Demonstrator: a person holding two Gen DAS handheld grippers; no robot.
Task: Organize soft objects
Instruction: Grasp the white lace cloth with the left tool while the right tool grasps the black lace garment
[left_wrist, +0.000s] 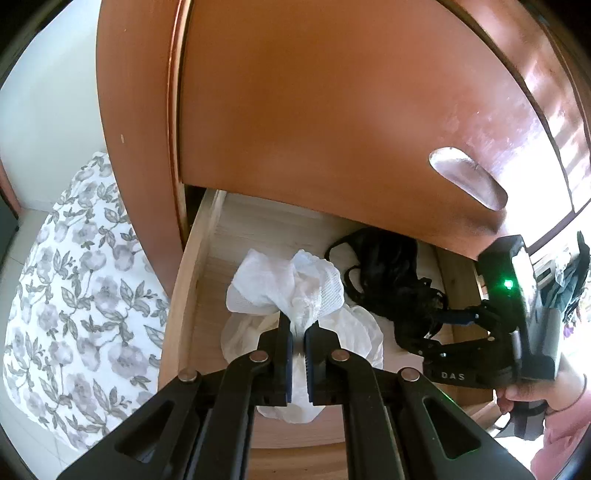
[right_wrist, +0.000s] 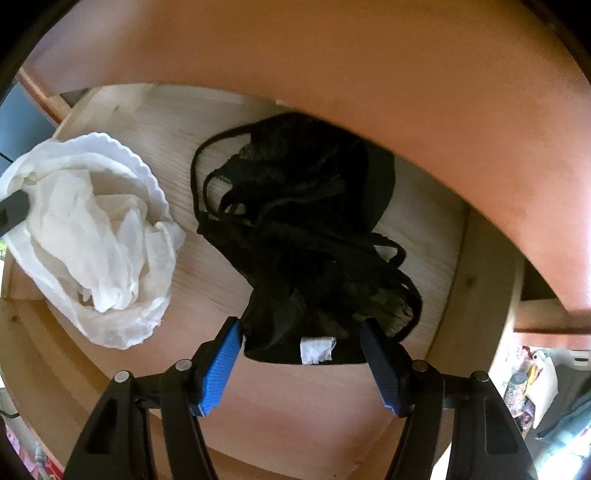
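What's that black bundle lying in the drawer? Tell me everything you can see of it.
The black garment is a crumpled heap of thin, partly sheer fabric with narrow straps looping out and a small white label at its near edge. It lies on the pale wooden drawer floor, apart from the white cloth. The right gripper straddles its near end, open.

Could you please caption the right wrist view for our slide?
Right gripper, jaws open, straddles black garment in wooden drawer; white garment lies beside.

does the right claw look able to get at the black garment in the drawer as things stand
Probably yes. The right claw stands open with its fingers either side of the near end of the black garment, nothing between them but the fabric. The left claw is shut on the white garment, off to the side.
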